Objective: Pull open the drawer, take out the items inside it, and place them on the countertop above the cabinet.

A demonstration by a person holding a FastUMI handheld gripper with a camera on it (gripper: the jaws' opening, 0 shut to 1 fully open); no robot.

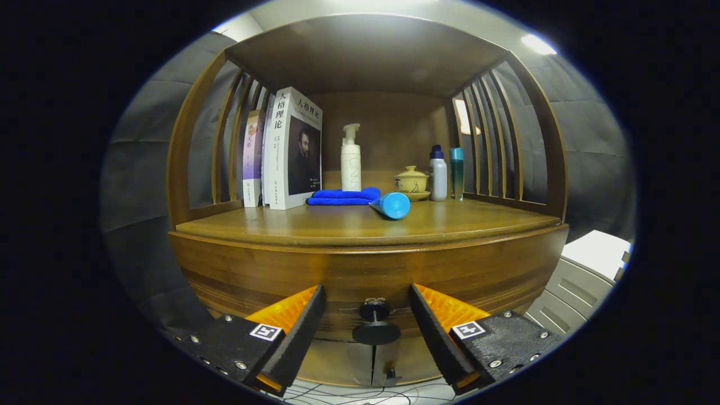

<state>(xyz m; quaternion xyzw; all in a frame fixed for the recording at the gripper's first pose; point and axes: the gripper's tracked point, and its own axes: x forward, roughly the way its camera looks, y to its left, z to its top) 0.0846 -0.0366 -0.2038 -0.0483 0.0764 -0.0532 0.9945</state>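
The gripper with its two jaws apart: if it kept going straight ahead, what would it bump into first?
Most likely the round dark drawer knob, which sits between the open jaws of the gripper, with the wooden drawer front right behind it. Exact depth is hard to judge.

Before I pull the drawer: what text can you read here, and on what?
"人格理论": spine and cover of the white book.
Purple book spine: too blurred.
Pump bottle lettering: too blurred.
Finger markers: patterns, no words.
Gripper open, fingers either side of the drawer knob.
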